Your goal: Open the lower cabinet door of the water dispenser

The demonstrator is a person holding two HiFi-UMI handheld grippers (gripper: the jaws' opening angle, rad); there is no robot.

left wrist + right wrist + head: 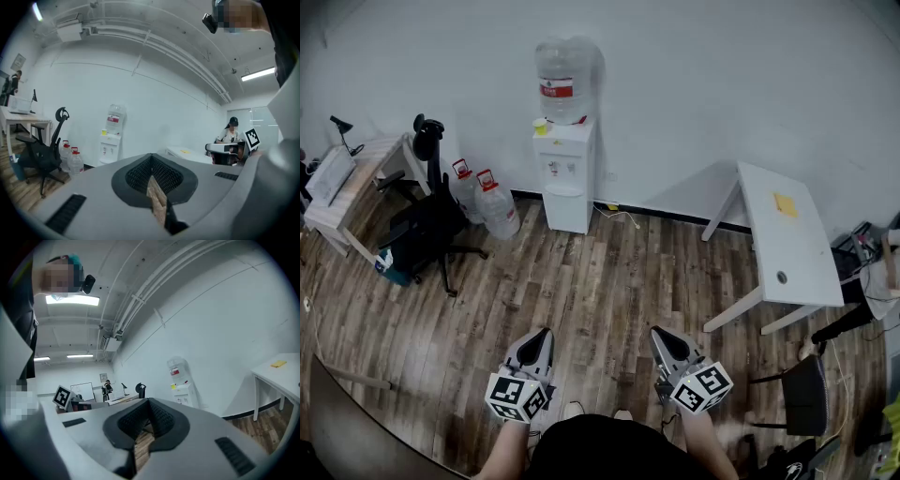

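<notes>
A white water dispenser stands against the far wall with a large clear bottle on top; its lower cabinet door is closed. It also shows far off as the dispenser in the left gripper view and the dispenser in the right gripper view. My left gripper and right gripper are held low near my body, well short of the dispenser. Both are shut with nothing between the jaws.
Two spare water jugs stand left of the dispenser. A black office chair and a desk are at the left. A white table stands at the right, with a dark chair beside it. Wood floor lies between me and the dispenser.
</notes>
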